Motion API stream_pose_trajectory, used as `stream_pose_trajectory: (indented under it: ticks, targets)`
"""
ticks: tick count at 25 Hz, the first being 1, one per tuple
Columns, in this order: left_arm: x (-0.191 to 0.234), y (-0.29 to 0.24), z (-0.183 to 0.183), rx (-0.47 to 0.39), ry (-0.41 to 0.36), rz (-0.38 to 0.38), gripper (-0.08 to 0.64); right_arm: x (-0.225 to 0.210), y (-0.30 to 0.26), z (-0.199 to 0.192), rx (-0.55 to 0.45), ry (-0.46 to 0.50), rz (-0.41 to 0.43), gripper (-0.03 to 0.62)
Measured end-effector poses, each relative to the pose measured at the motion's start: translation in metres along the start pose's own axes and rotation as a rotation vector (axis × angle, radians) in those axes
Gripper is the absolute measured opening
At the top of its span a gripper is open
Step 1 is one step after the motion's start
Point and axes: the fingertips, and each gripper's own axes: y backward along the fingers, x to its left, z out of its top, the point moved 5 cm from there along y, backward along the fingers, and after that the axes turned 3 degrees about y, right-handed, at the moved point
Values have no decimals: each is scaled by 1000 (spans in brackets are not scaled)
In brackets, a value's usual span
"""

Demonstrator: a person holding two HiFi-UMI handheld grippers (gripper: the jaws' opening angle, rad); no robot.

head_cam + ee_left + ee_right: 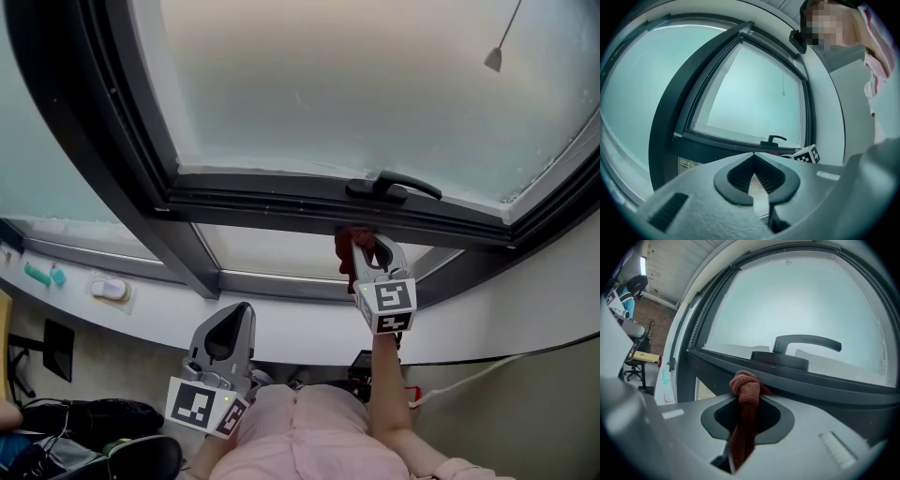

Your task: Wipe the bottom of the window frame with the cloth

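Observation:
A reddish-brown cloth (pixel 746 394) is pinched between the jaws of my right gripper (pixel 361 246), which is shut on it. Its bunched end (pixel 353 240) touches the dark bottom rail of the window frame (pixel 281 202), just below and left of the black window handle (pixel 394 187). In the right gripper view the handle (pixel 806 344) sits right above the cloth. My left gripper (pixel 228 335) hangs lower, away from the frame, shut with nothing between its jaws. The left gripper view shows the frame (pixel 717 143) and handle (pixel 774 139) from farther off.
A white curved sill (pixel 309 323) runs below the window. On its left lie a teal object (pixel 43 275) and a small white object (pixel 110 289). A pull cord weight (pixel 493 58) hangs by the glass at upper right. Dark bags (pixel 84 422) and a white cable (pixel 469 380) lie on the floor.

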Motion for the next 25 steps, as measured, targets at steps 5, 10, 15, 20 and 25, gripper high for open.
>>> stream_pose_trajectory:
  ticks: [5,10,15,20,25]
  targets:
    - [3,-4,2,-4,-2,11,-2,-1,-3,0,-16,14,-24,66]
    - [0,-11,2,-5,-7,11,-2,-1,-3,0,-20,56,-7,64]
    - [-7,-19,-1,-6,-5,6,-2,-2,-3,-1,-24,99,31,64]
    - [-13,-25,-3,-8,-2,7,-2,-10,1,-2,-32,116,25,64]
    - [-19,-30,-6,-2,0,0,-2,-22,8,-5,-36,107,7,63]
